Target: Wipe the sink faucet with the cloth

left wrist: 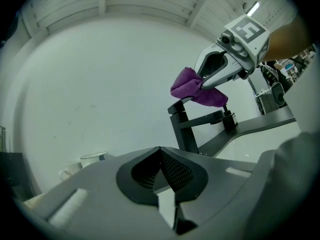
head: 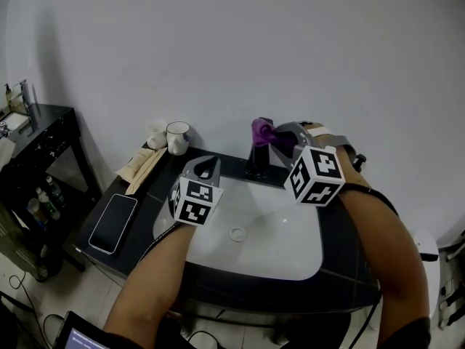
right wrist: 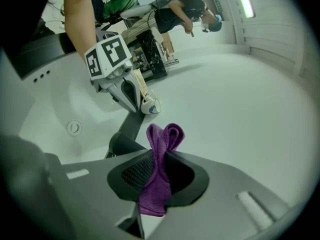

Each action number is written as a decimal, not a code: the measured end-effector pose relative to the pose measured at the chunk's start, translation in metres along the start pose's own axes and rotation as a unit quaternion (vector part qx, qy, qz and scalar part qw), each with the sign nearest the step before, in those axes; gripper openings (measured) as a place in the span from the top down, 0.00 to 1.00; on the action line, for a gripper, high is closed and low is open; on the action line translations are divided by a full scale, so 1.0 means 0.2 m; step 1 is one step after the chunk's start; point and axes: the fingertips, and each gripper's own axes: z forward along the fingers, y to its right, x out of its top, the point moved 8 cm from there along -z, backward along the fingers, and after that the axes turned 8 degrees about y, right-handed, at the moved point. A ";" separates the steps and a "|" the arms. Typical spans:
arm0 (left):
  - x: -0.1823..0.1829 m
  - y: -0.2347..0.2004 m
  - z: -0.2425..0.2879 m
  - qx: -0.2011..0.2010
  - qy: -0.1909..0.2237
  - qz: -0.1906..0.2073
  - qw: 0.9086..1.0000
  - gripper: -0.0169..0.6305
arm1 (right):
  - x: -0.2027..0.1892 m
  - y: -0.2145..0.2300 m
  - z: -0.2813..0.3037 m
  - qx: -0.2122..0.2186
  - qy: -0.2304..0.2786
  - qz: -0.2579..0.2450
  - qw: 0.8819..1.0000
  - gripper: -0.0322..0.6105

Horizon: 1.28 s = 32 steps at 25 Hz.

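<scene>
R tongs (head: 279,138) extended fwd, cloth (head: 261,129) at faucet (head: 256,163)

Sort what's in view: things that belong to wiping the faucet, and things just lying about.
For the job: purple cloth, clamped in the right gripper; black sink faucet; white sink basin.

Lying about: black phone on the counter; white enamel mug; small white cup; beige packets beside them.

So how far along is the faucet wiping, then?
Done: the purple cloth is picked up, clamped in the right claw. In hand: it sits against the top of the faucet. Left: I can't tell how much has been wiped; the cloth isn't on the spout or base now. The left claw is shut, empty, over the sink.
</scene>
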 end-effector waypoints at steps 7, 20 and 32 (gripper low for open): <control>-0.01 -0.02 -0.01 0.005 -0.004 -0.011 1.000 0.95 | 0.07 -0.13 -0.14 0.008 -0.003 -0.036 0.999 0.84; 0.03 0.03 -0.01 -0.007 0.005 0.001 1.000 0.95 | -0.15 -0.17 0.06 -0.028 -0.056 -0.004 0.998 0.84; 0.01 0.10 0.04 -0.029 -0.009 0.040 0.999 0.95 | -0.19 -0.17 0.22 -0.040 -0.061 -0.019 0.997 0.84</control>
